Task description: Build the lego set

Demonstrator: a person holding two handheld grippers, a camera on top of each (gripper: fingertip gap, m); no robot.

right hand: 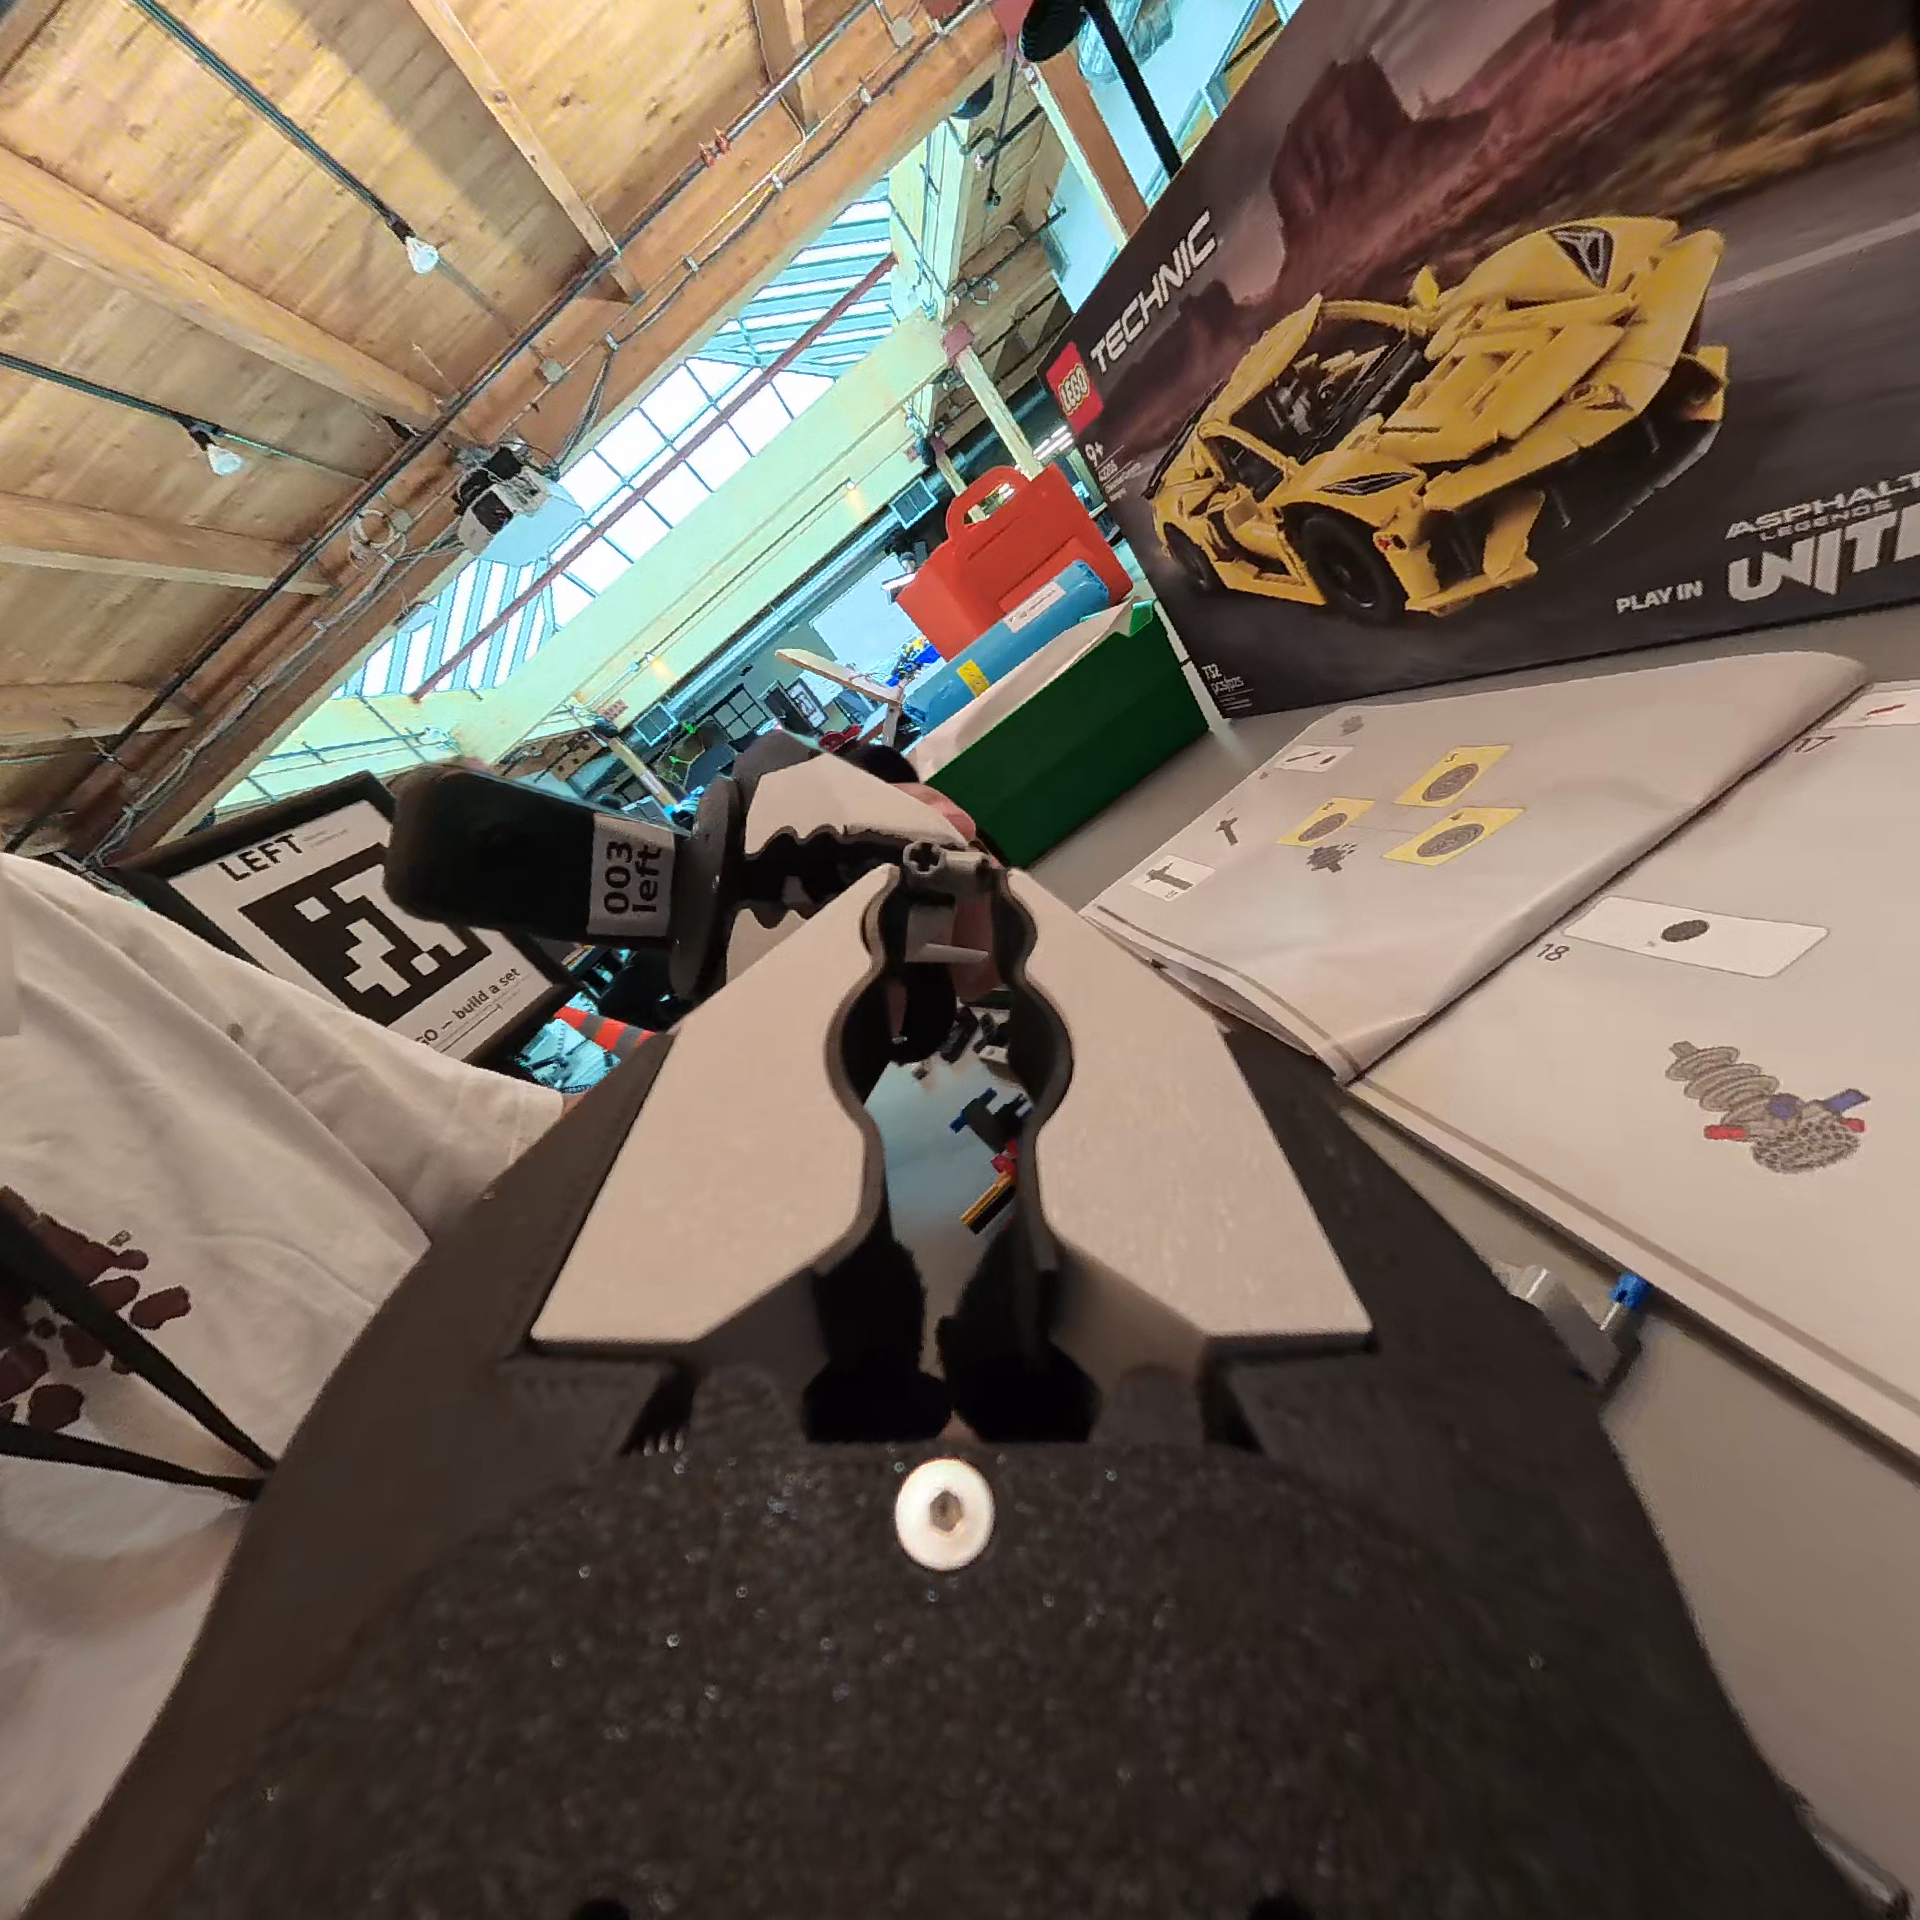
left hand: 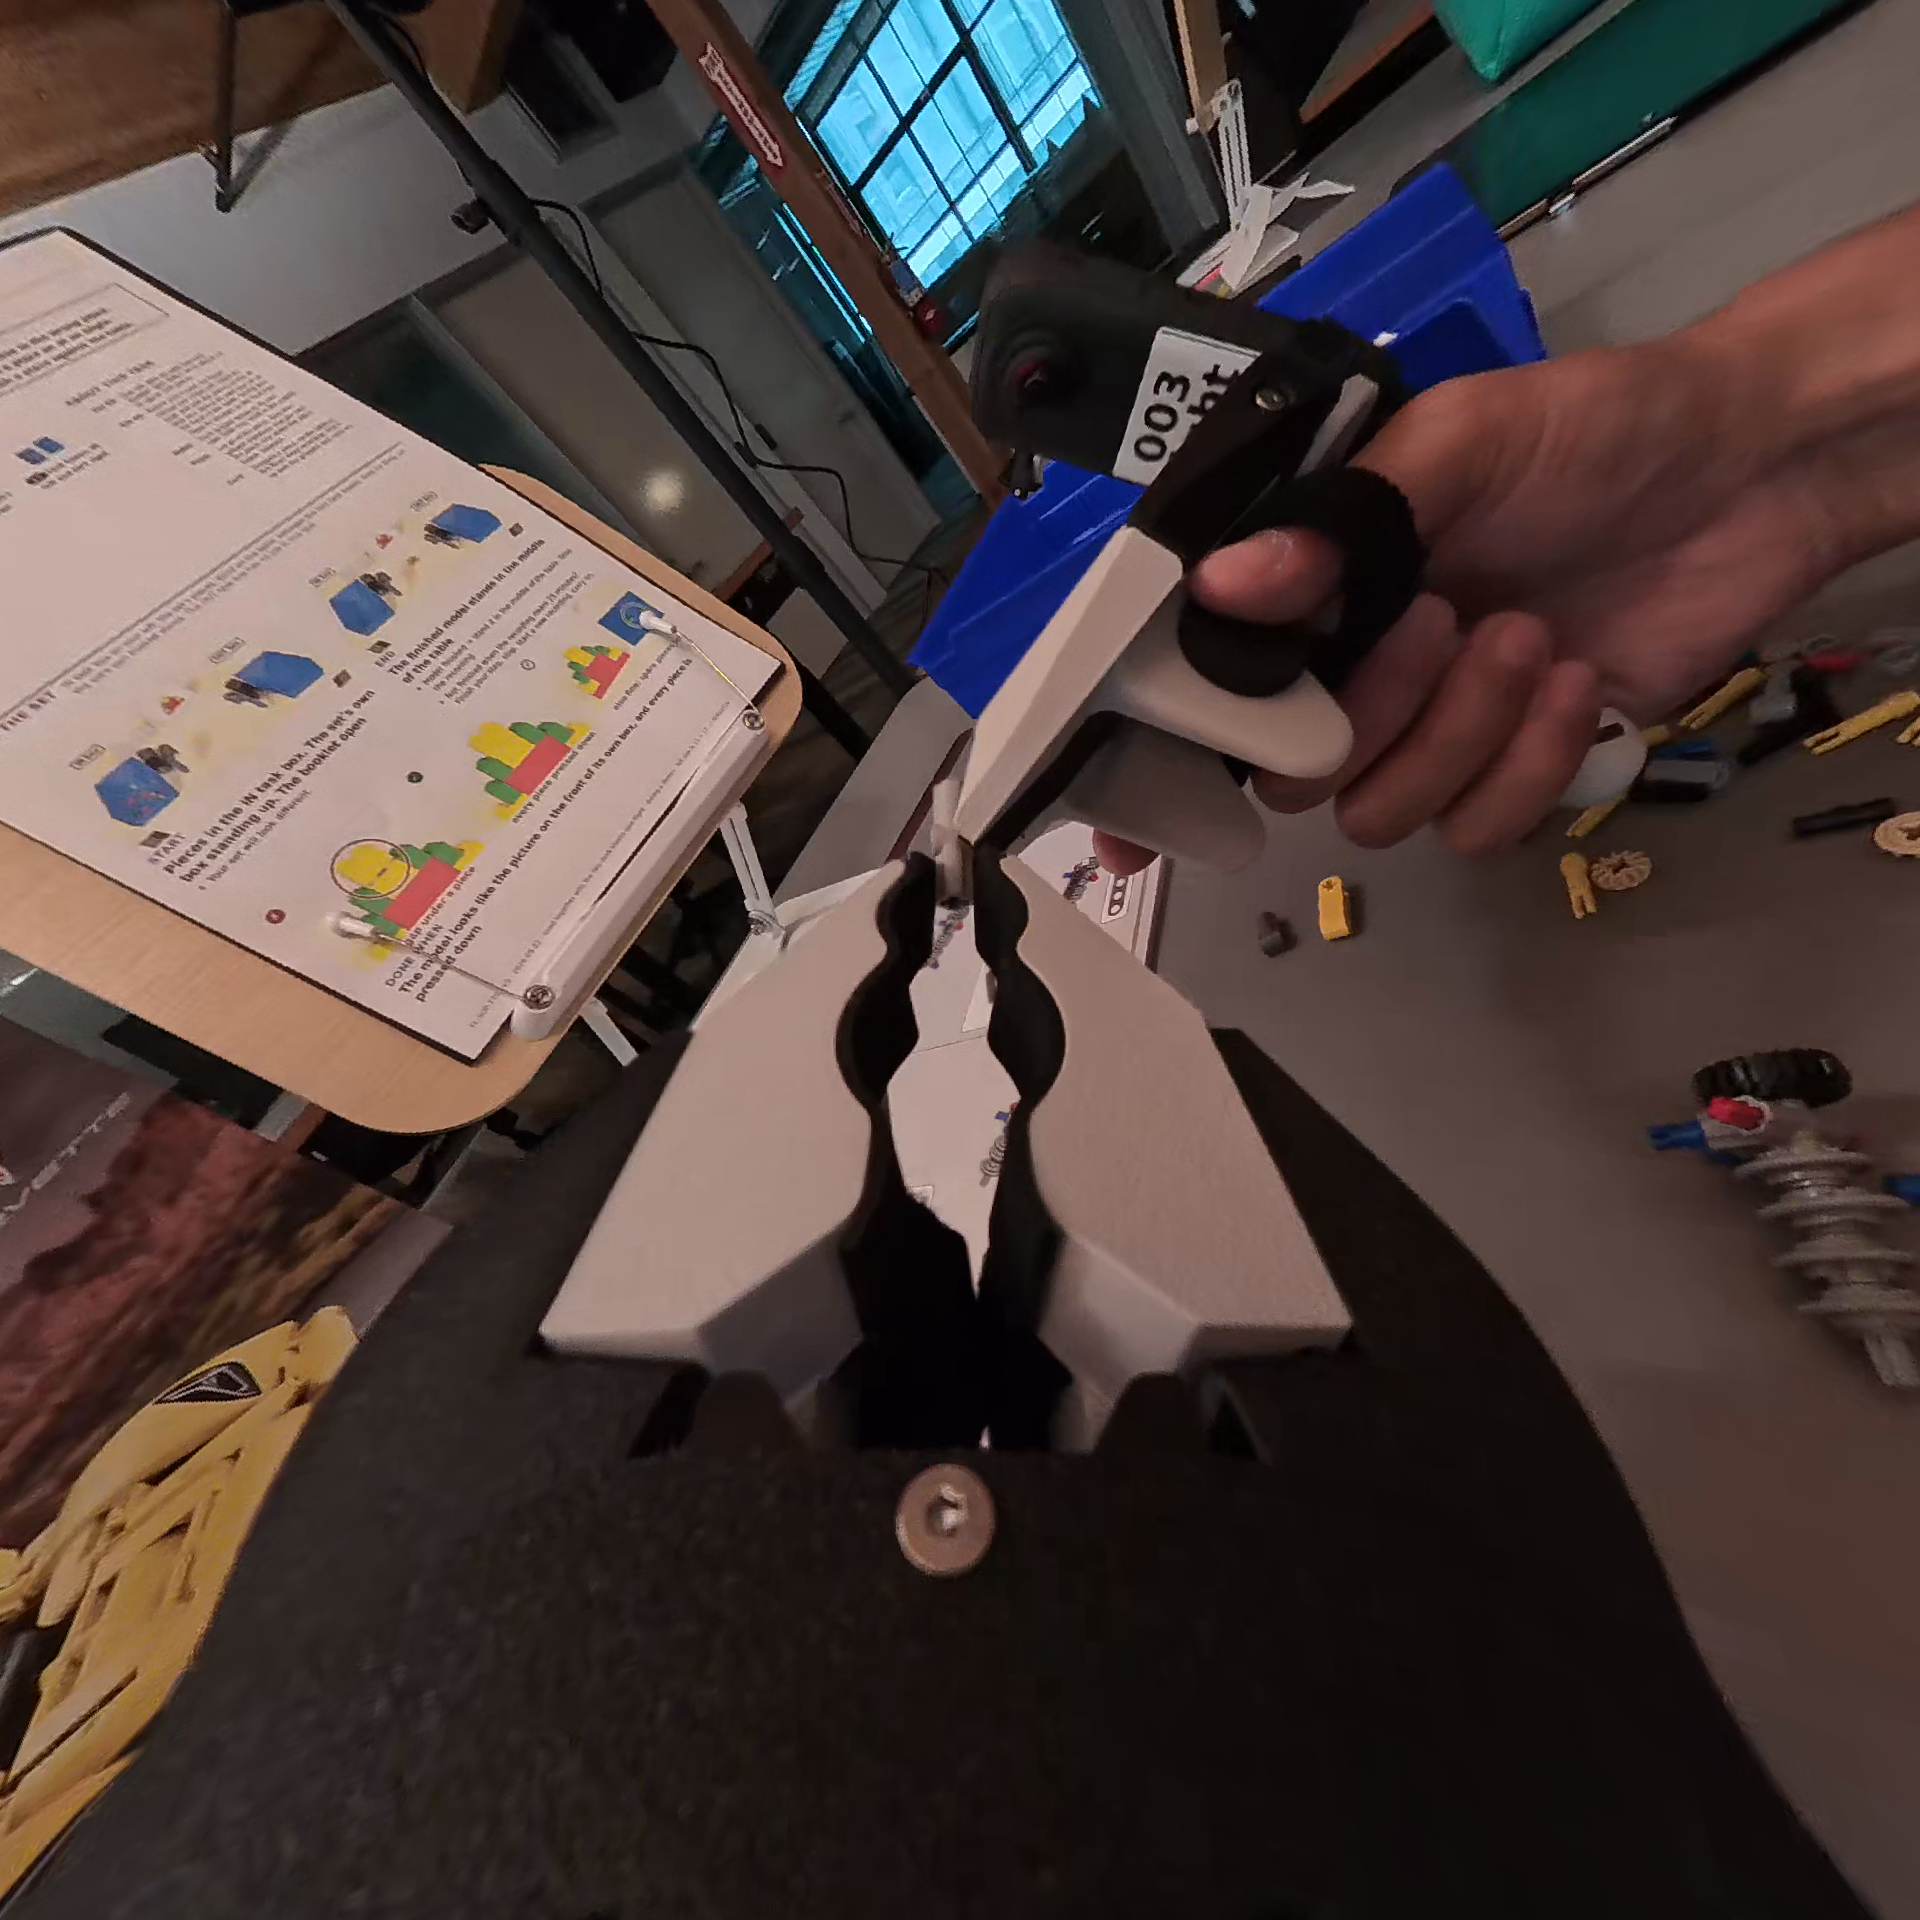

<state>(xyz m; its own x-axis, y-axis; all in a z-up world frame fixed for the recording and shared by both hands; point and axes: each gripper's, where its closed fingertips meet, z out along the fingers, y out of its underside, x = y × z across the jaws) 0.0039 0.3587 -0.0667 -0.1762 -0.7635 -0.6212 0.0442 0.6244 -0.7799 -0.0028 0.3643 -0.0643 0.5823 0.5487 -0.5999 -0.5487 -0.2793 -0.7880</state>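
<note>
While both grippers meet in the air above the grey table (left hand: pixel 1455 1091), the left gripper (left hand: pixel 951 878) pinches a small pale grey Lego connector piece (left hand: pixel 948 831) at its black wavy fingertips; the jaws stand narrow, closed on that piece. Its long axis runs roughly upright in the left wrist view, poking up past the tips toward the right gripper (left hand: pixel 971 821), whose white fingers close in on the same piece from the upper right. A hand (left hand: pixel 1538 623) grips that tool's handle, which bears a white label with printing.

From the right wrist view, the right gripper (right hand: pixel 945 883) holds a grey pin-and-axle connector (right hand: pixel 940 894) between narrow jaws, its cross-shaped hole end at the top left and a thin stub sticking out to the right. Just beyond it sits the left gripper (right hand: pixel 831 831), also labelled.

Farther right lies the open instruction booklet (right hand: pixel 1558 935) with numbered steps, and behind it stands the dark set box picturing a yellow car (right hand: pixel 1455 416), printed with brand lettering. A laminated instruction sheet on a wooden board (left hand: pixel 364 727) hangs over the table's left edge. On the right, a grey spring shock-absorber assembly (left hand: pixel 1808 1195) and loose yellow and black pieces (left hand: pixel 1335 909) leave open tabletop between them and the grippers. A blue plastic bin (left hand: pixel 1039 592) sits at the far side
</note>
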